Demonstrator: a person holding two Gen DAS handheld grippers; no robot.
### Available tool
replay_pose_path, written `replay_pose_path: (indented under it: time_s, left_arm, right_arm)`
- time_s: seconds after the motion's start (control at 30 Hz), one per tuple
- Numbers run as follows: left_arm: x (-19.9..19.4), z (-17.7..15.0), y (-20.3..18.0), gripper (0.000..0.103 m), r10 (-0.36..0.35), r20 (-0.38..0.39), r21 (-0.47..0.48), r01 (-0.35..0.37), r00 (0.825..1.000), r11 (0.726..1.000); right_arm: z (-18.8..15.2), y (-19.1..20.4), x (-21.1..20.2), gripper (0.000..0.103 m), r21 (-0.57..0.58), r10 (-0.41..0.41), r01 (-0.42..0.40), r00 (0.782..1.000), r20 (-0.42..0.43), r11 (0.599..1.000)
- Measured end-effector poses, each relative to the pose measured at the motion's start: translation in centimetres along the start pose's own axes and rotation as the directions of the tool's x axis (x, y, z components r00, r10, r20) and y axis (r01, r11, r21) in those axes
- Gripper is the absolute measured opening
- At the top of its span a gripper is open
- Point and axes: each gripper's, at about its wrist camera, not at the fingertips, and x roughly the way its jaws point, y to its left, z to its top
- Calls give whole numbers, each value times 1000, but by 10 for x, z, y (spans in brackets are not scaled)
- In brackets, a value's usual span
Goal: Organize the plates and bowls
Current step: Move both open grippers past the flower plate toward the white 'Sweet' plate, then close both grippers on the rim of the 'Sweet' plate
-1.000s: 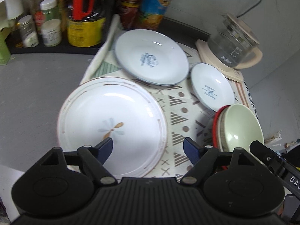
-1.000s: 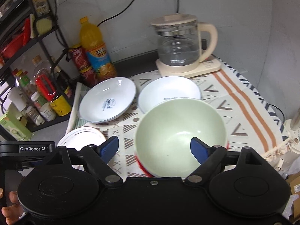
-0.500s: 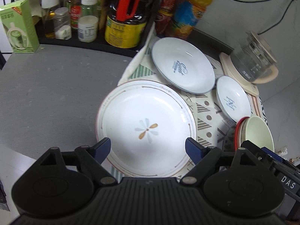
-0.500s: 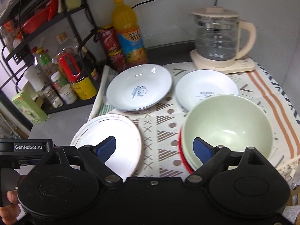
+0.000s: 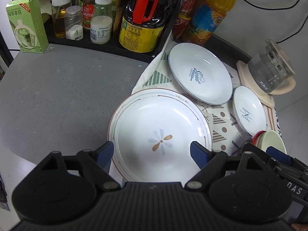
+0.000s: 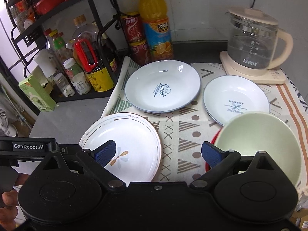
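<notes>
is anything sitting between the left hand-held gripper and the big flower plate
Nothing visible does. The left hand-held gripper is open and empty, its fingers spread above the flower plate. The plate is bare, and the Sweet plate lies apart, beyond it.

You see glossy glazed plates (image 6: pixel 162 85), a smooth pale-green bowl (image 6: pixel 258 134), a printed cloth (image 6: pixel 184 132), a matt speckled grey counter (image 5: pixel 63 88) and a clear glass kettle (image 6: pixel 252 44).
</notes>
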Motion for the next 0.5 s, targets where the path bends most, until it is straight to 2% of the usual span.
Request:
replay_pose_path:
  time_s: [0.33, 0.5]
  left_arm:
    - [15, 22, -5, 85, 5, 34, -58, -3, 999, 998]
    - [31, 38, -10, 85, 2, 50, -80, 2, 999, 997]
  right_arm:
    - [23, -15, 19, 96, 27, 31, -31, 1000, -7, 999]
    - [35, -29, 36, 89, 65, 22, -22, 1000, -13, 998]
